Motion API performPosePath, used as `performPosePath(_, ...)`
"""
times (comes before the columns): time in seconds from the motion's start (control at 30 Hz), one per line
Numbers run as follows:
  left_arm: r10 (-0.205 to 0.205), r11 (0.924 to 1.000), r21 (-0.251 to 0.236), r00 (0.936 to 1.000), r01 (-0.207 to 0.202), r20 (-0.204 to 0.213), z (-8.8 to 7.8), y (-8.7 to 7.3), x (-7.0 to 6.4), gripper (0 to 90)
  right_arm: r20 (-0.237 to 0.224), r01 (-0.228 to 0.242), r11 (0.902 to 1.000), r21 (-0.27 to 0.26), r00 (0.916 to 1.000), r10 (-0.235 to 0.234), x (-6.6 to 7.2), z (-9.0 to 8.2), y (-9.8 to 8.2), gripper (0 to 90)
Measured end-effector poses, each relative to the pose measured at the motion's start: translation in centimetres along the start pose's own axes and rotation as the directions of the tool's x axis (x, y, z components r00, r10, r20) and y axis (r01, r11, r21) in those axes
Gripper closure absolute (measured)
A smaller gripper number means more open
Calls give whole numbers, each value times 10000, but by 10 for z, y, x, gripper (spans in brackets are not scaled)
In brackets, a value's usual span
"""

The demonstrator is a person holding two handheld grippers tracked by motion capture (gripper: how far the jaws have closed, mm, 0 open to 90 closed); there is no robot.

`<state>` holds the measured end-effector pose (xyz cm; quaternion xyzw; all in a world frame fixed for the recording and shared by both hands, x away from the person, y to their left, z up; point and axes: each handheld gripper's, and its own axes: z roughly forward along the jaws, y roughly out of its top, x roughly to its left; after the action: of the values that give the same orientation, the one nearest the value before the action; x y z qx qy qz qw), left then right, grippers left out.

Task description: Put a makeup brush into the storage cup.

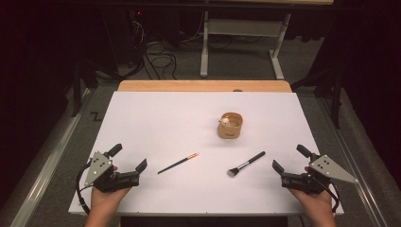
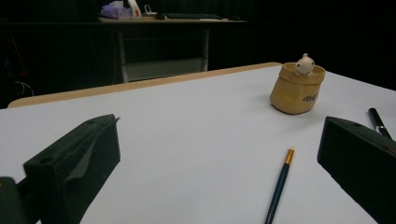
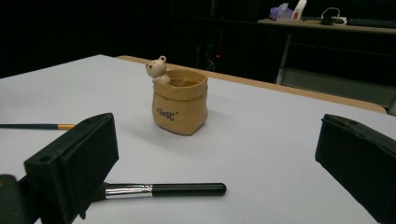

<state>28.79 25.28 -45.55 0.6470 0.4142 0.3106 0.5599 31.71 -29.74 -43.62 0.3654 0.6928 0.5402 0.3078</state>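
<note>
A tan sack-shaped pot [image 1: 230,126] with a small bear figure on its rim stands upright right of the table's middle. A dark pencil [image 1: 178,163] with an orange end lies in front of it to the left. A black-handled makeup brush [image 1: 246,164] lies to the right of the pencil. My left gripper [image 1: 128,158] rests open near the front left corner, jaws wide apart and empty. My right gripper [image 1: 289,158] rests open near the front right corner, also empty. The left gripper view has the pot [image 2: 297,88] and pencil [image 2: 279,186] ahead; the right gripper view has the pot [image 3: 180,101] and brush [image 3: 163,190].
The white table top [image 1: 156,123] has a wooden strip [image 1: 203,85] along its far edge. Beyond it stand a white desk frame [image 1: 241,42] and cables on a grey floor. A hand holds each gripper at the front edge.
</note>
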Motion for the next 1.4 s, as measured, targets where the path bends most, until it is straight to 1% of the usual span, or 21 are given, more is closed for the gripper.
performPosePath(0.1, -45, 10000, 58, 10000, 45, -34, -1, 0, 1, 2, -32, -71, 10000, 9, 10000, 71, 0, 2, 0, 2)
performPosePath(0.17, -78, 9999, 77, 10000, 78, -61, -2, -1, 2, 2, -8, 78, 10000, -14, 10000, -78, 0, 3, 0, 2)
performPosePath(0.23, -137, 9999, 68, 9999, 138, -96, -1, -1, 3, 2, -10, 63, 10000, -18, 10000, -63, 0, 3, 0, 2)
performPosePath(0.27, -152, 9999, 61, 9998, 153, -88, -1, -1, 3, 2, -76, 114, 9999, 75, 9999, -113, 0, 4, -1, 2)
performPosePath(0.4, -128, 9999, 94, 9999, 128, -59, 0, -2, 2, 2, -147, 65, 10000, 69, 9999, -64, 0, 5, -2, 2)
performPosePath(0.43, -124, 9999, 102, 9999, 125, -59, 0, -2, 2, 2, -176, 144, 9998, 96, 9997, -143, 0, 5, -2, 2)
performPosePath(0.47, -106, 9999, 107, 9999, 107, -56, 0, -2, 2, 2, -191, 58, 9999, 116, 9998, -56, 1, 5, -2, 2)
performPosePath(0.5, -119, 9999, 95, 9999, 119, -50, 0, -2, 2, 2, -231, 135, 9999, 72, 9996, -133, 1, 6, -1, 2)
performPosePath(0.63, -128, 9999, 110, 9999, 128, -35, -1, -3, 2, 3, -194, 98, 9999, 83, 9998, -97, 1, 6, -1, 2)
performPosePath(0.73, -159, 9999, 68, 9999, 159, -41, -1, -2, 2, 3, -180, 199, 9998, 65, 9996, -198, 1, 6, -1, 2)
performPosePath(0.87, -144, 9999, 61, 9999, 144, -29, -1, -2, 2, 3, -168, 222, 9997, 88, 9996, -221, 1, 6, -1, 2)
performPosePath(1.4, -115, 9999, 41, 9999, 115, 6, -1, -2, 1, 3, -185, 128, 9999, 108, 9997, -126, 2, 6, -2, 2)
